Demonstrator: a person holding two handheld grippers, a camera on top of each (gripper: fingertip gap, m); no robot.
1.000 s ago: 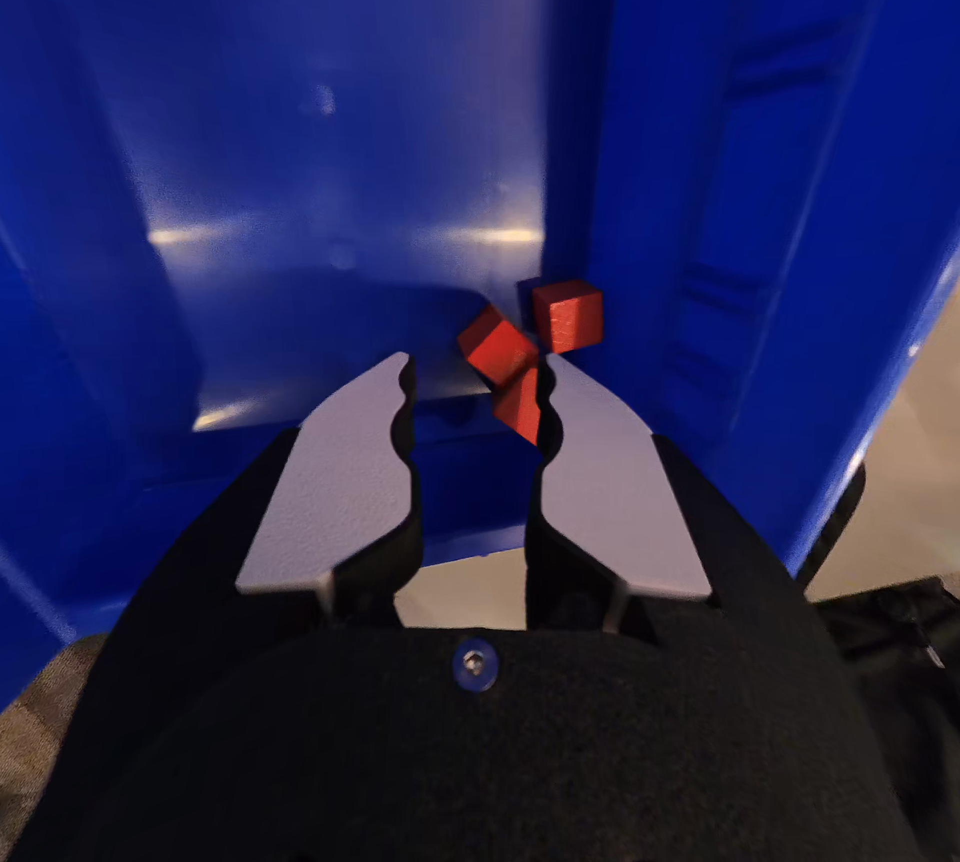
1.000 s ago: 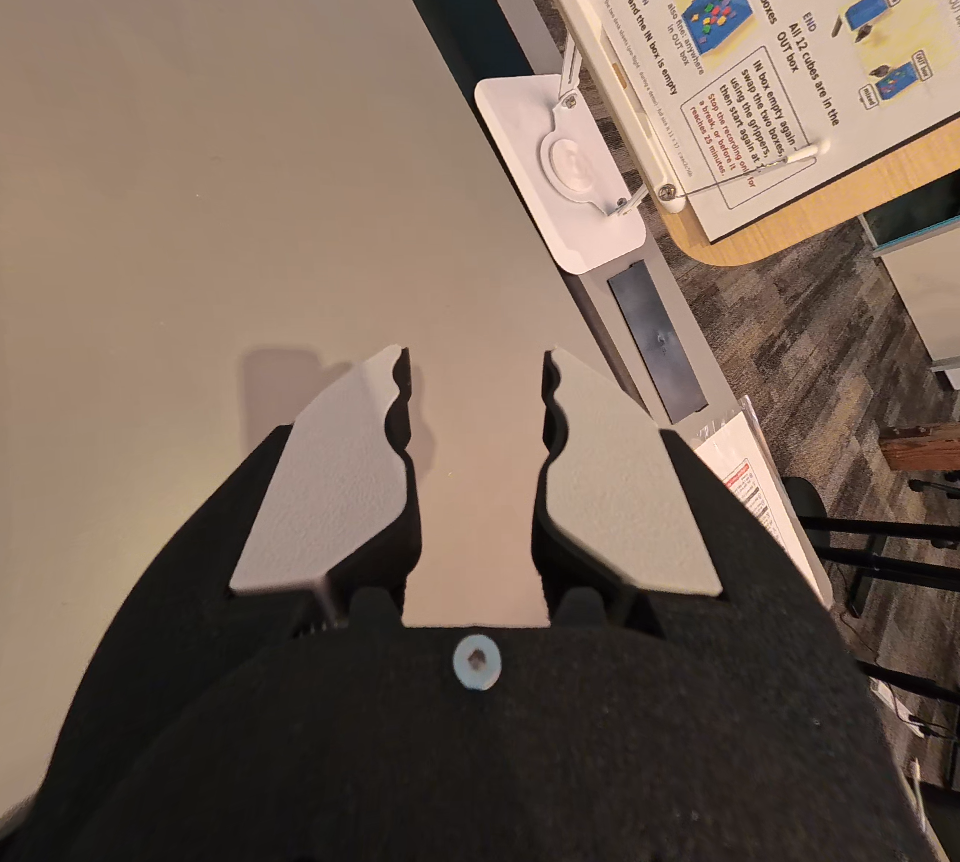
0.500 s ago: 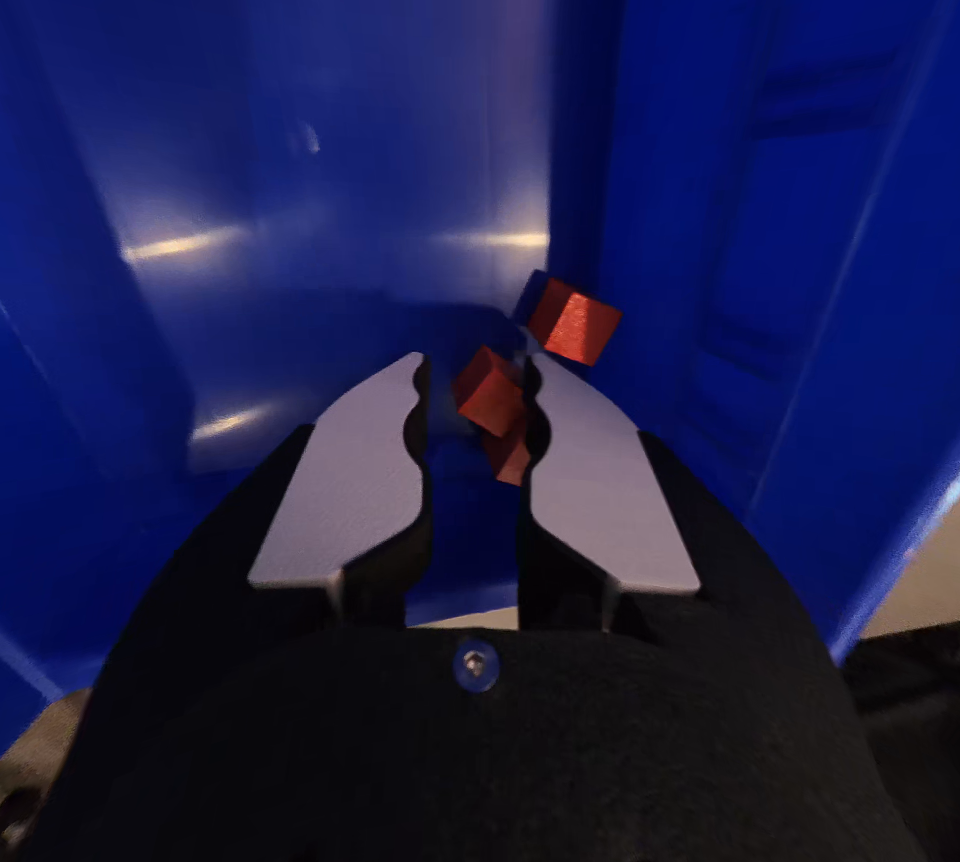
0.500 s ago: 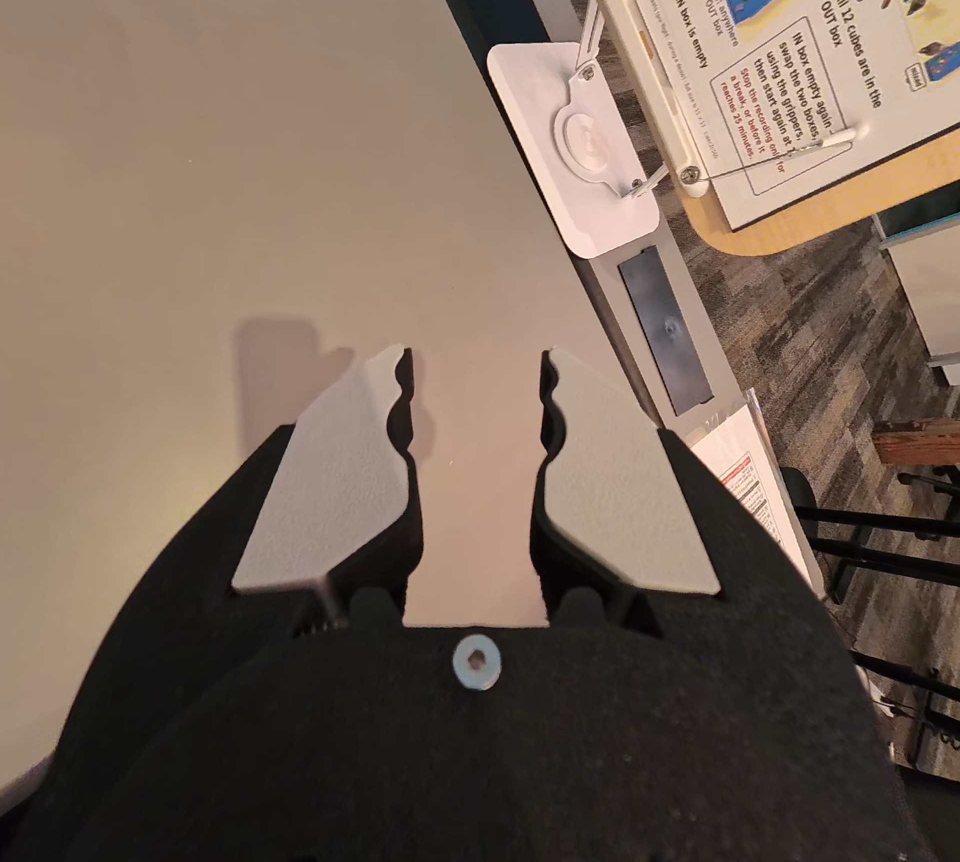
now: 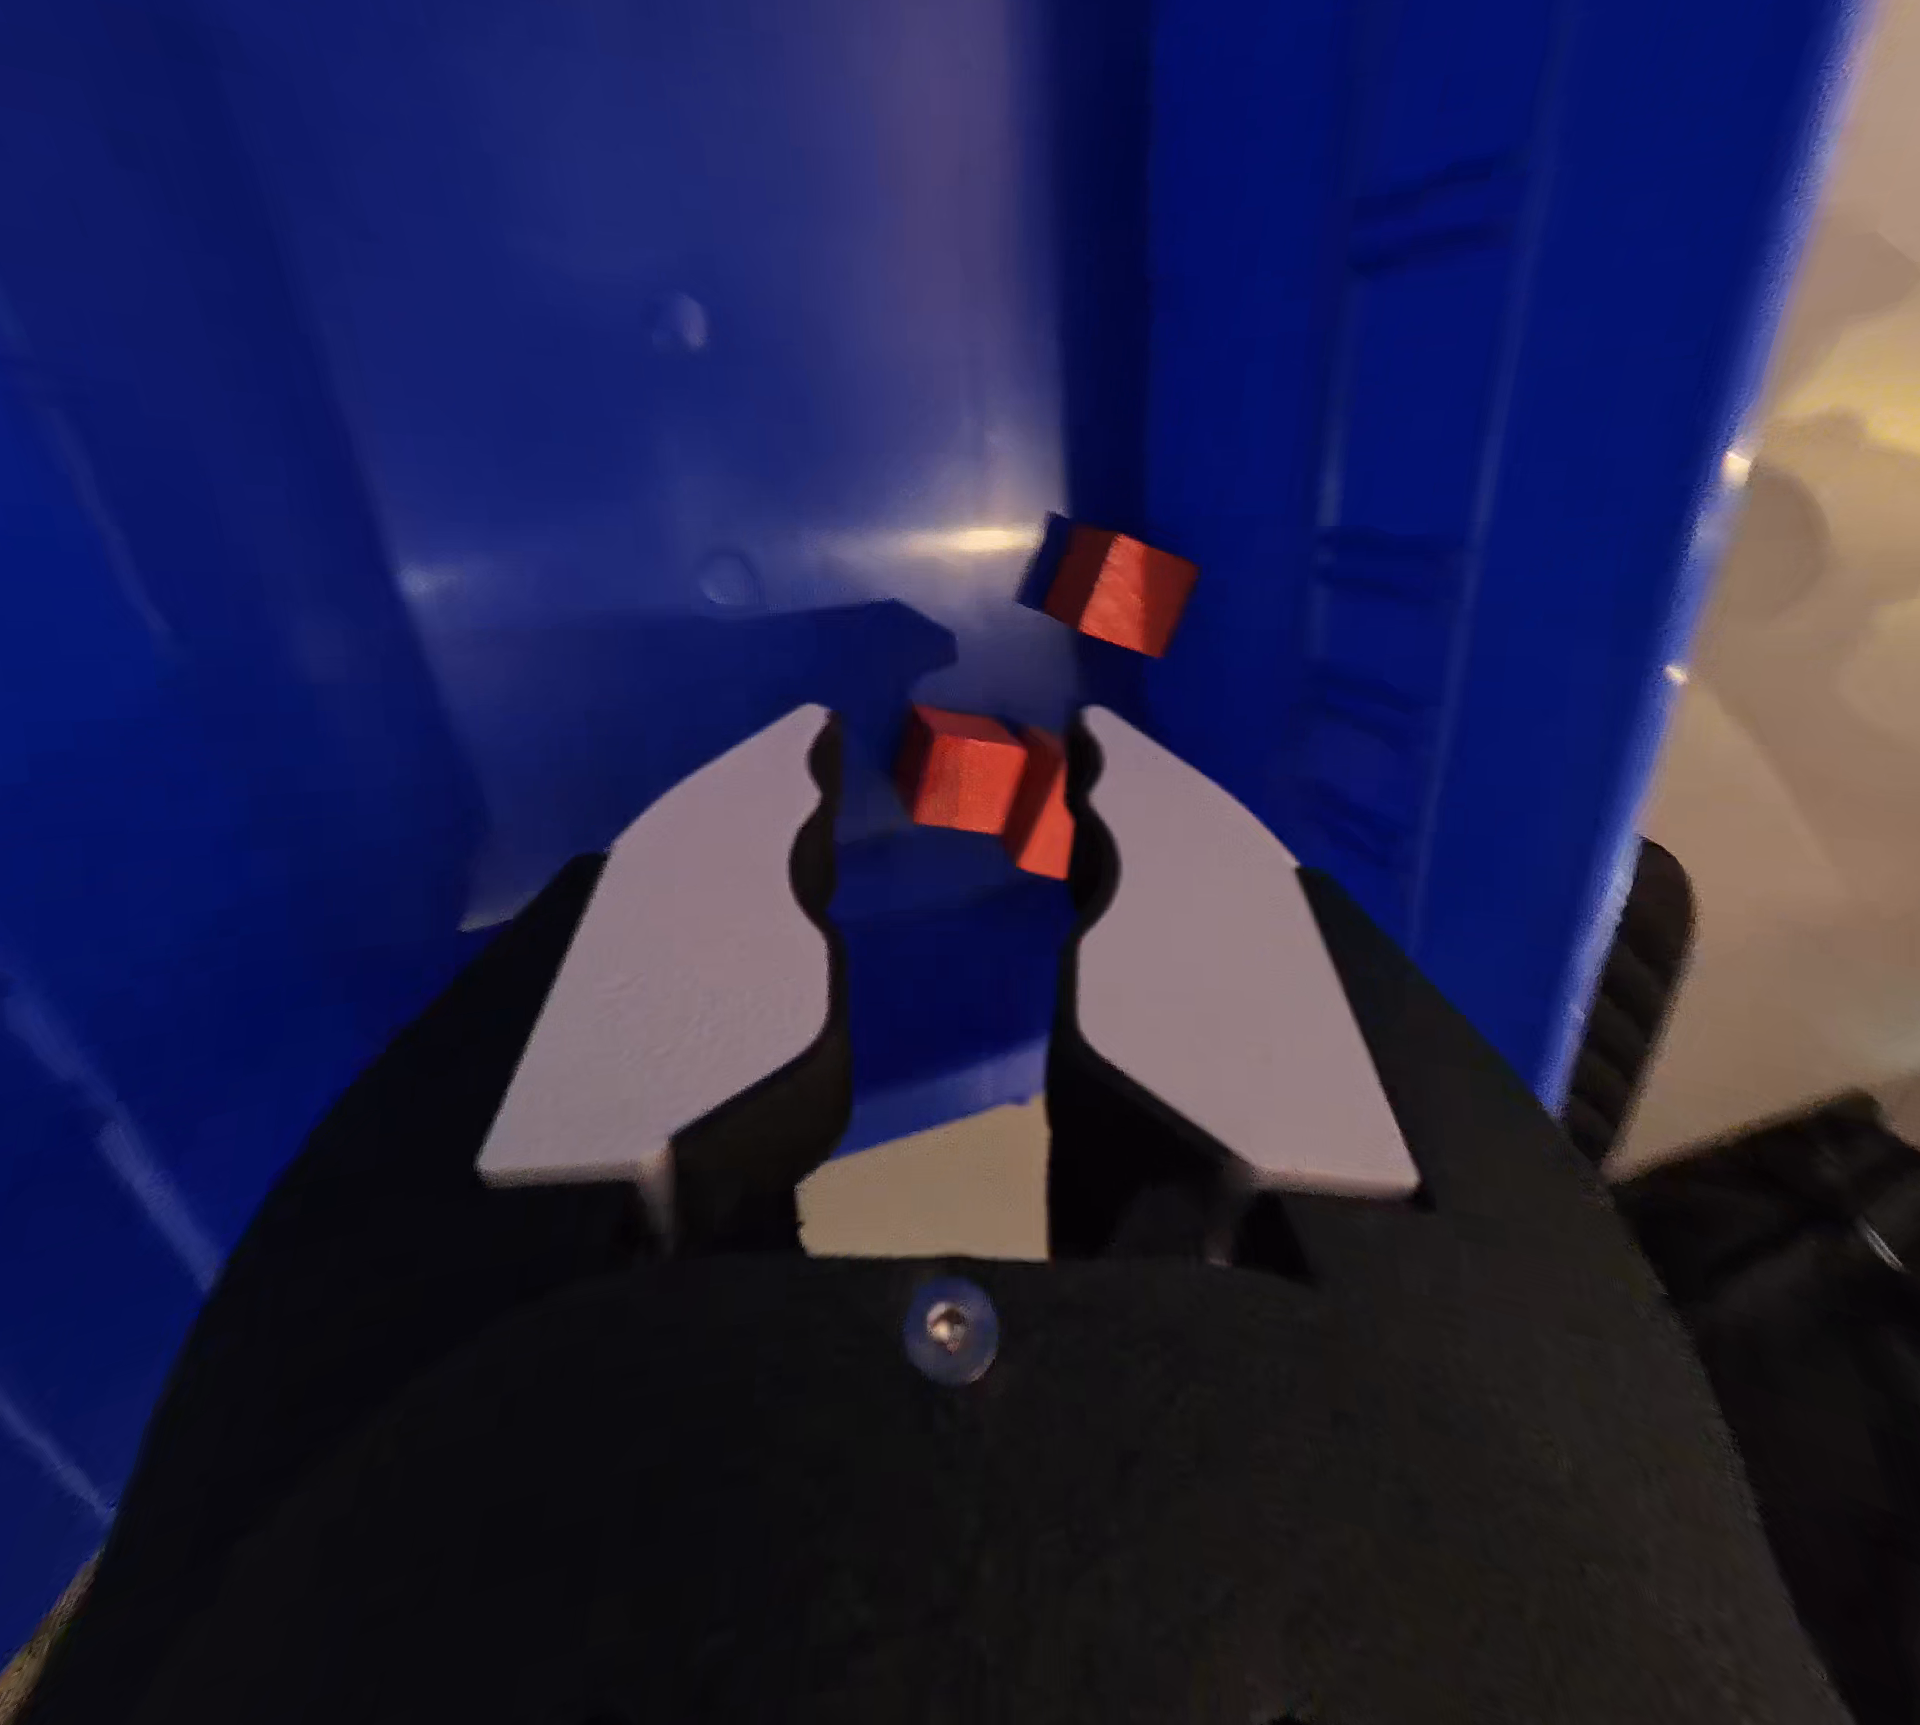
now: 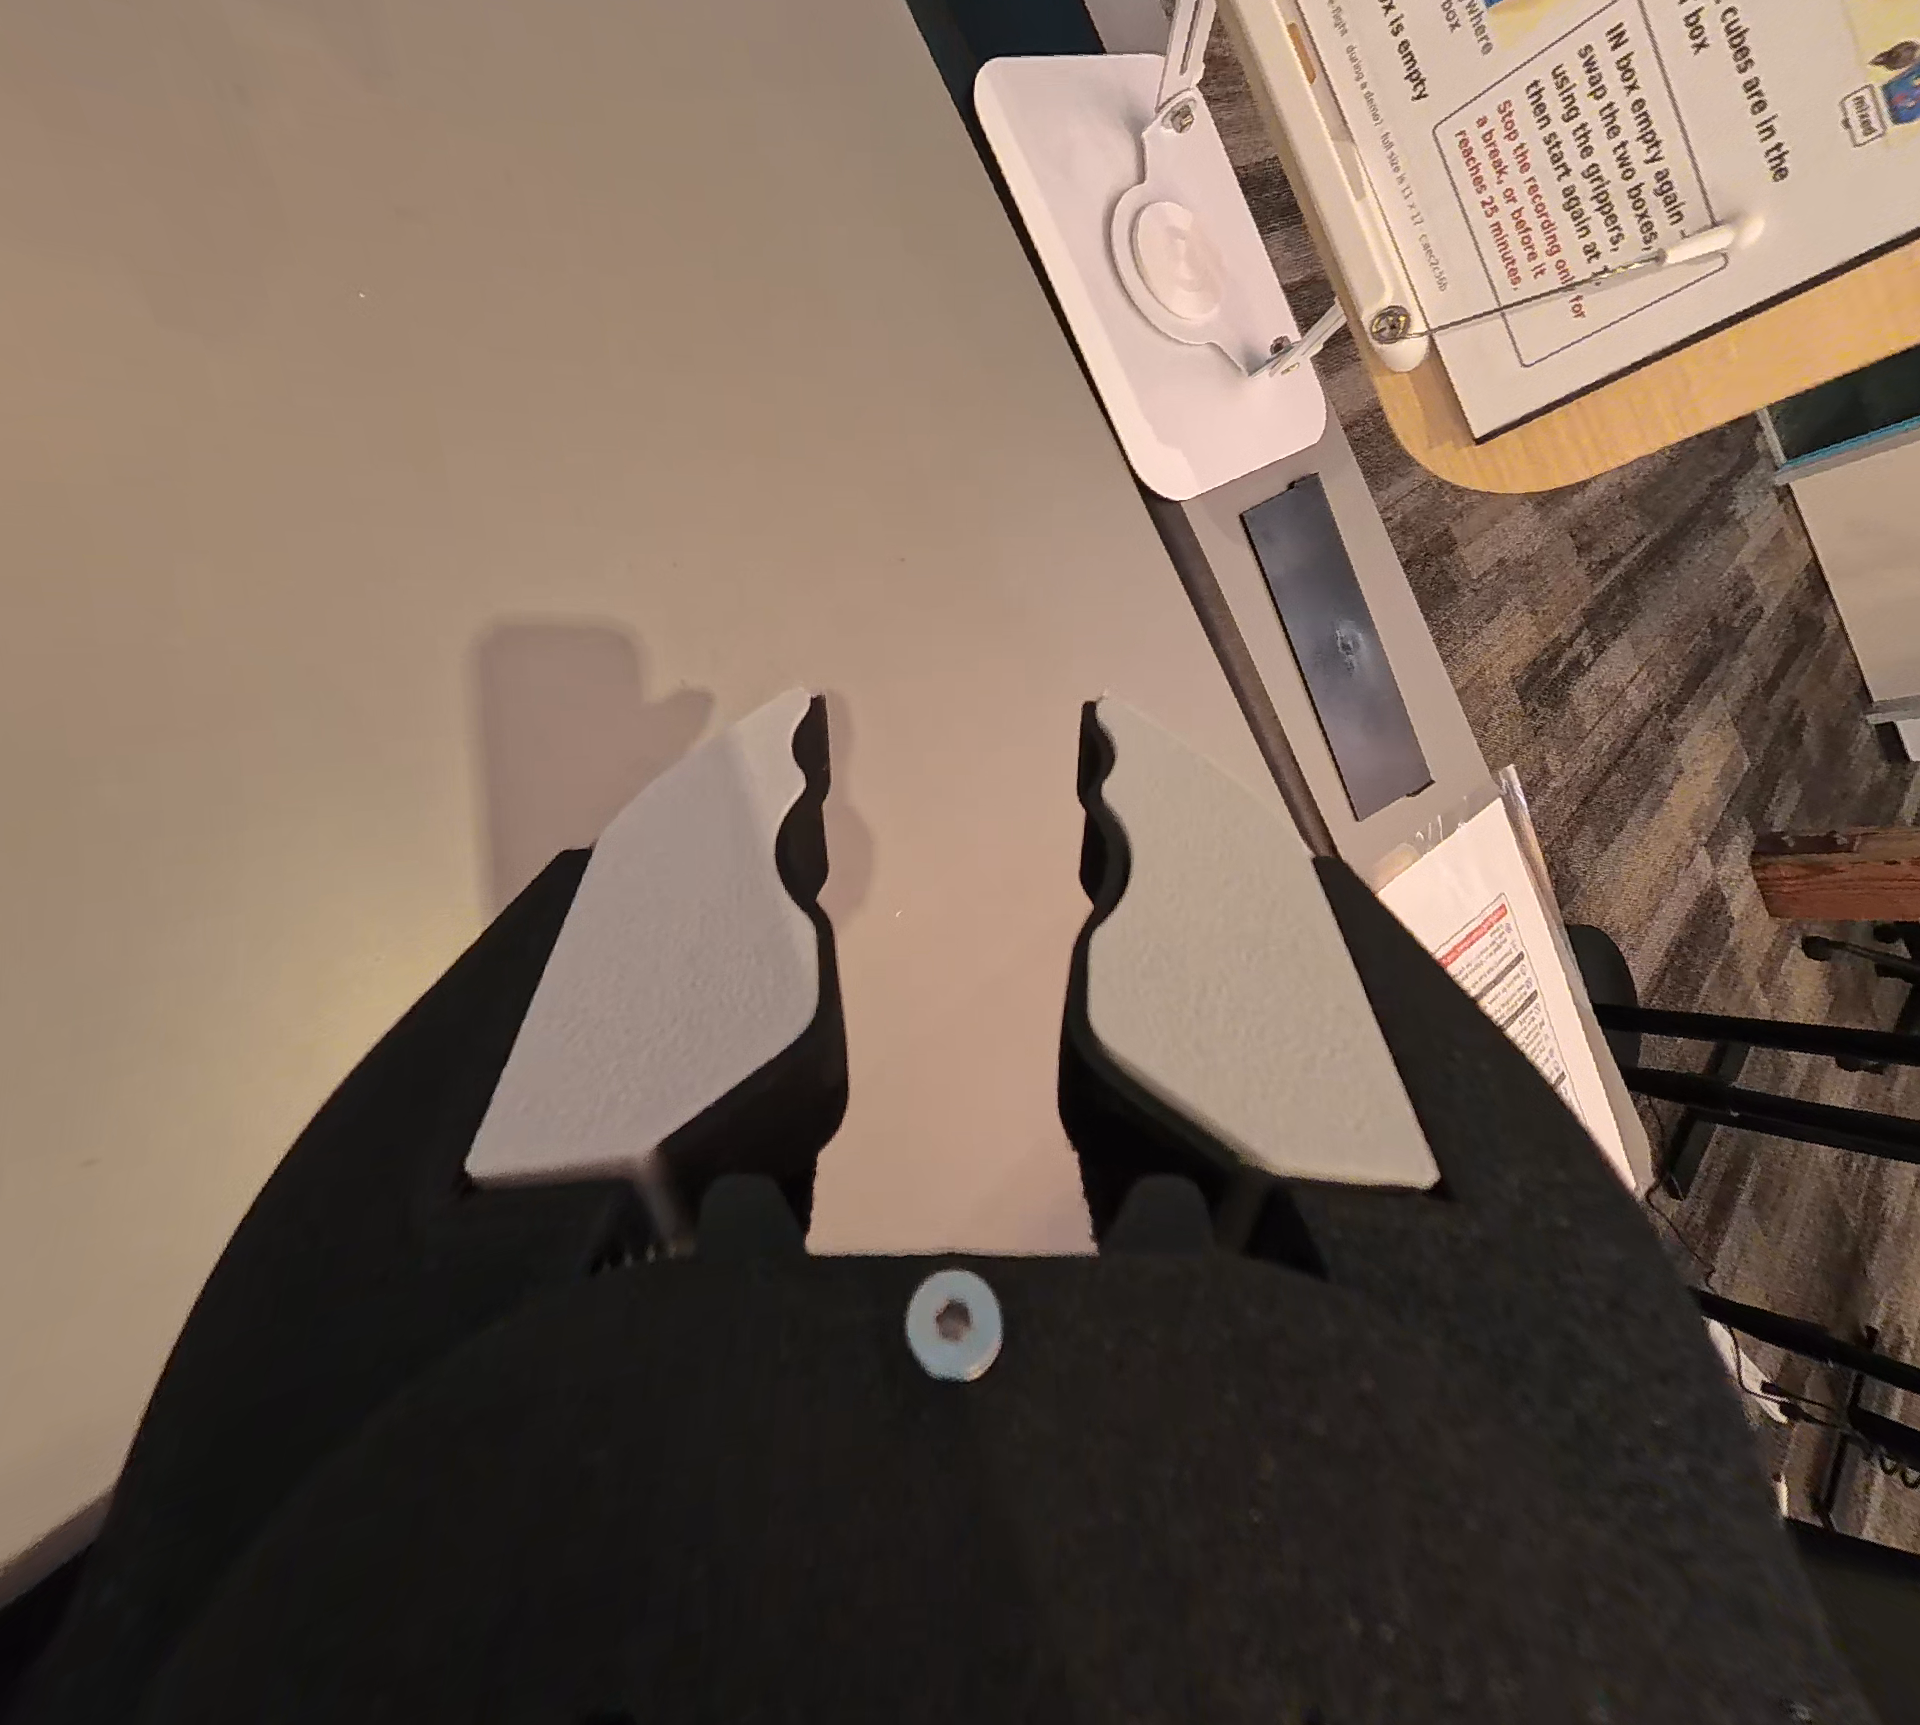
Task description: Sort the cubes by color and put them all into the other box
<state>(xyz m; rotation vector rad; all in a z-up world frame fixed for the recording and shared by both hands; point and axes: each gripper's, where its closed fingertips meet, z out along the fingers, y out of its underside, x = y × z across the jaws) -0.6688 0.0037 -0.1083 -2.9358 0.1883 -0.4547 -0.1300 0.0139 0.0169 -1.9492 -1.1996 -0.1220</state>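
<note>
— What stayed out of reach in the left wrist view?
— The blue box [image 5: 623, 221] ran past three edges. The whole view was smeared, and a second red cube [image 5: 1044, 828] hid partly behind the nearer red cube [image 5: 956, 782].
— And the right?
— The instruction sheet [image 6: 1621, 13] was cut off at the top and right; the table [image 6: 416, 221] ran past the left edge.
</note>
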